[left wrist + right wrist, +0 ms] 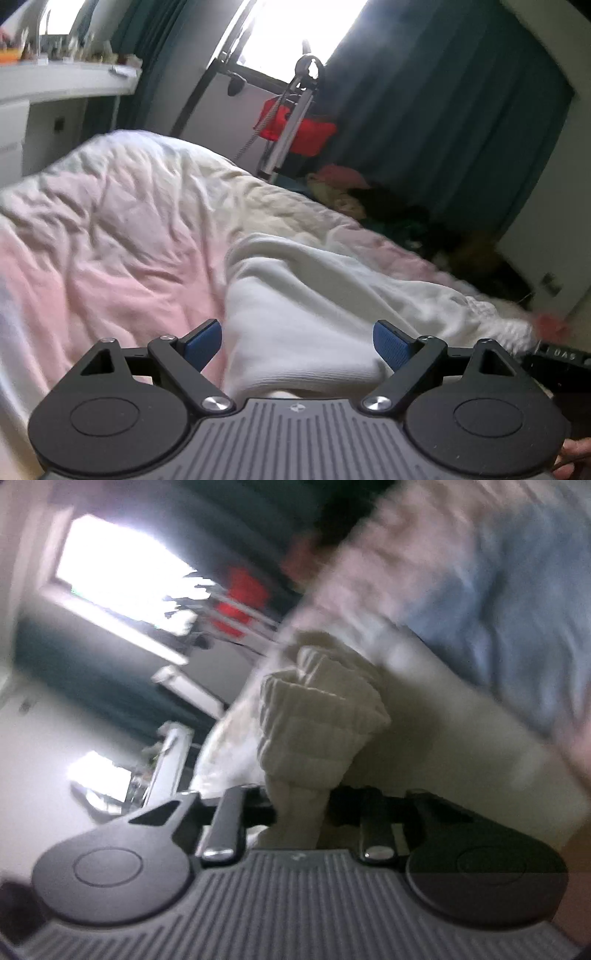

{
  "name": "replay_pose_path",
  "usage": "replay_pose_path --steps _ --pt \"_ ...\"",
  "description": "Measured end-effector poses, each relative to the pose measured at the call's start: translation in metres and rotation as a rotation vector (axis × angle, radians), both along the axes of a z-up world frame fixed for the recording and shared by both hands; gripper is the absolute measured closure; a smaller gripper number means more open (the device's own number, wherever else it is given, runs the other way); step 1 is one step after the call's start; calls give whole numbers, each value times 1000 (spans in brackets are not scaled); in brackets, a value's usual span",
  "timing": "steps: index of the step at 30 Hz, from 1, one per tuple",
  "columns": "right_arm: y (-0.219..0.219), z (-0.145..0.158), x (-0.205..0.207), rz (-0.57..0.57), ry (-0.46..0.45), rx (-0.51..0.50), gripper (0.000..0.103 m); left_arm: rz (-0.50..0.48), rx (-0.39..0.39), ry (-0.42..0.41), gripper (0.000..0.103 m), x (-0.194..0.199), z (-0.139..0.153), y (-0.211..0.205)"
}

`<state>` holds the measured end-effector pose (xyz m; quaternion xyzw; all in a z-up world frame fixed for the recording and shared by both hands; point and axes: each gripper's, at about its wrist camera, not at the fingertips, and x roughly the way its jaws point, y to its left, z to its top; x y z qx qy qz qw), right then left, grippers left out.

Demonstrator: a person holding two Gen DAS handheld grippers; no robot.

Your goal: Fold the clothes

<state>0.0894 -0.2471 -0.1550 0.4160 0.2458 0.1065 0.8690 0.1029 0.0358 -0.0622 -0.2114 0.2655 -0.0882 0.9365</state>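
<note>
right gripper (300, 814) | jaws narrow, pinching a bunched ribbed cuff of the cream garment (317, 720), likely to lift that end for a fold | left gripper (297, 341) | jaws wide, white cloth lying between them unclamped (ready to take a hold, I'd guess) | garment thick, soft, rumpled, sprawled on the bed (110, 221) ahead

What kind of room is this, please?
Most likely a bedroom in a home: a bed with a wrinkled pink and cream quilt, dark teal curtains beside a bright window, and a white desk against the wall.
</note>
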Motion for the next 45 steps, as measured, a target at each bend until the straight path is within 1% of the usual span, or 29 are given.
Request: replay_pose_path --steps 2,3,6,7,8,10,11,12,13,14,15,17,18,19,22,23,24,25,26,28,29,30,31,32,33,34,37,41,45 --pt "3 27 -9 11 -112 -106 79 -22 -41 -1 12 -3 1 2" --pt "0 35 -14 -1 -156 -125 79 -25 -53 2 12 -4 0 3" --pt "-24 38 -24 -86 -170 -148 79 -37 -73 35 10 -4 -5 4" --pt "-32 33 -28 -123 -132 -172 79 -44 -75 51 10 -3 -8 4" --pt "-39 23 -27 -154 -54 -205 78 -51 -77 68 10 -2 -10 4" --pt "-54 -6 -18 -170 171 -217 73 -71 -86 106 10 1 -17 3" --pt "-64 -23 -15 -175 254 -167 71 -78 -95 123 10 3 -21 2" --pt "-71 -33 -15 -182 268 -103 71 -85 -103 140 10 5 -24 1" --pt "-78 -40 -16 -190 262 -40 65 -92 -114 158 10 7 -28 1" --pt "-79 -39 -15 -197 265 -40 55 -100 -130 175 10 9 -32 1" --pt "-78 -36 -15 -203 269 -61 48 -110 -148 193 8 11 -36 2" --pt "-76 -28 -14 -202 271 -110 24 -151 -184 229 6 17 -44 3" --pt "-72 -28 -13 -176 270 -131 21 -175 -198 246 6 20 -48 3" --pt "-68 -29 -12 -147 271 -148 22 -188 -219 264 6 23 -53 3" --pt "-64 -49 -5 -96 344 -166 21 -183 -310 311 6 32 -67 11" --pt "-65 -55 -4 -91 356 -152 21 -180 -330 317 8 34 -69 13" --pt "-66 -60 -3 -92 355 -119 21 -182 -342 314 12 34 -70 15" --pt "-66 -62 -3 -95 348 -88 20 -184 -353 310 20 34 -70 16" --pt "-64 -61 -4 -84 339 -69 21 -185 -352 305 22 34 -70 17" --pt "-59 -55 -6 -49 306 -46 21 -185 -317 287 35 30 -66 16" --pt "-55 -51 -7 -37 289 -65 30 -184 -307 275 38 28 -65 15" --pt "-52 -46 -8 -27 274 -92 40 -182 -309 265 44 25 -64 16" --pt "-49 -43 -8 -20 270 -128 56 -180 -311 256 50 23 -63 17" --pt "-46 -39 -8 -14 270 -167 63 -182 -312 242 53 21 -60 17" --pt "-45 -36 -9 -16 261 -175 65 -191 -314 216 59 17 -56 18" --pt "-44 -31 -11 -21 251 -172 69 -202 -321 182 62 11 -52 19" --pt "-45 -12 -19 -41 169 -135 75 -215 -377 120 66 -2 -43 22" --pt "-49 19 -26 -62 57 -101 78 -229 -444 76 67 -13 -25 21" --pt "-64 49 -29 -107 -40 -75 79 -242 -482 57 68 -2 6 -3"
